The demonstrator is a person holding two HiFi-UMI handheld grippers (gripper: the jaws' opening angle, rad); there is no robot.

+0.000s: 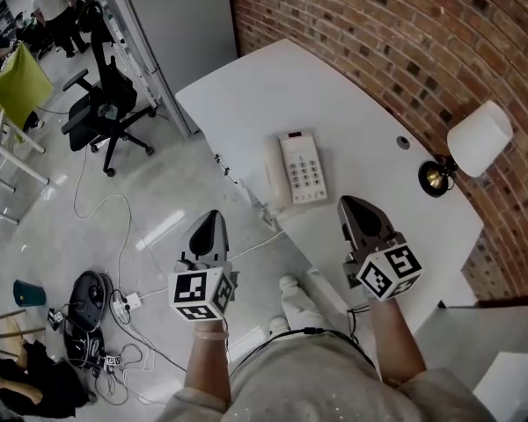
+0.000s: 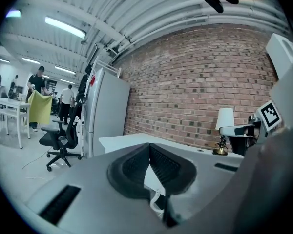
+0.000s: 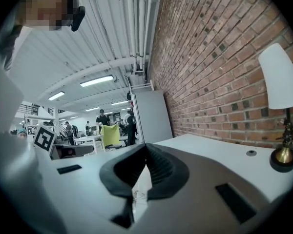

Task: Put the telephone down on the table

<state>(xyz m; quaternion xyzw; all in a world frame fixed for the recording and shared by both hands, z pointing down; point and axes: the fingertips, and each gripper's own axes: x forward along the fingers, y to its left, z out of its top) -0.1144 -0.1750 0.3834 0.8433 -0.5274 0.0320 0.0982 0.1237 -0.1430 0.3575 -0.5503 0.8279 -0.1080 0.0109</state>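
A brick wall (image 1: pixel 378 33) is curving behind the white bench (image 1: pixel 273 86). The left gripper (image 1: pixel 211 225) is hovering just off the bench's near edge, over the floor (image 1: pixel 158 192), its jaws pressed together on nothing. The right gripper (image 1: pixel 355 211) is hanging over the bench, jaws likewise closed and empty. The telephone (image 1: pixel 301 168) is lying flat on the bench, ahead of both pairs of jaws and between them, touching neither. A white-shaded lamp (image 1: pixel 475 139) is standing by the wall to the telephone's right.

Grey left gripper (image 1: pixel 213 216) and right gripper (image 1: pixel 348 204) bear black-and-white marker cubes (image 1: pixel 201 295).
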